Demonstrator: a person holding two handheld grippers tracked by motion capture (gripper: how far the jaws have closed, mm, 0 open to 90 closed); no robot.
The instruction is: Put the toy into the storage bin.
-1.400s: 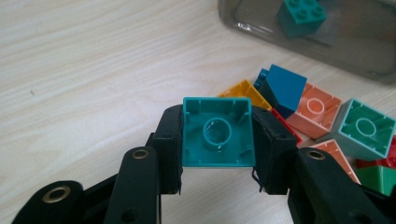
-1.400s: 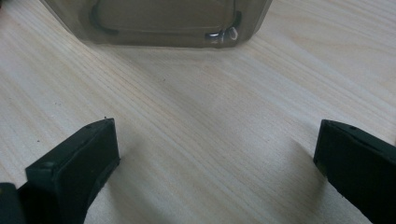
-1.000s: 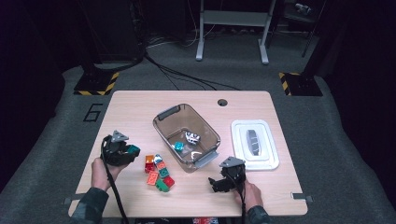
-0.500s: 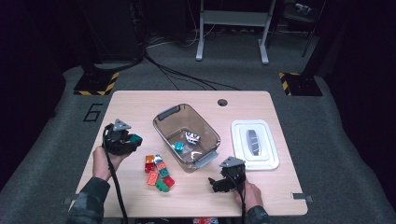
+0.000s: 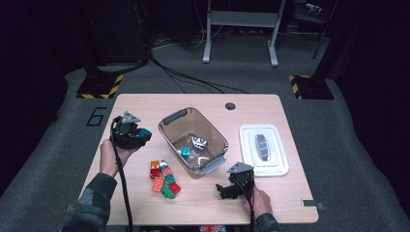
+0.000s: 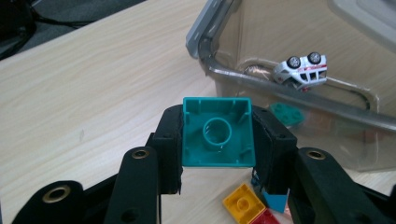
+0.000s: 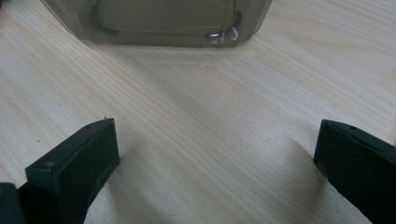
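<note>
Your left gripper (image 6: 217, 140) clamps the teal building block (image 6: 218, 133), held above the table left of the clear plastic bin (image 5: 193, 137). Carry it over the near rim before you let go, clear of the toy car (image 6: 301, 69). Your right gripper (image 7: 217, 163) rests wide and empty beside the bin.

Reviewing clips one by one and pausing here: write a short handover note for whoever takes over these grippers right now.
Left gripper: shut on a teal brick, held above the table left of the clear bin.
Right gripper: open, holds nothing, low over the table near the bin's corner.
Done: a toy car and a teal piece lie in the bin.
Left: drop the held brick in, then probably the loose brick pile.
</note>
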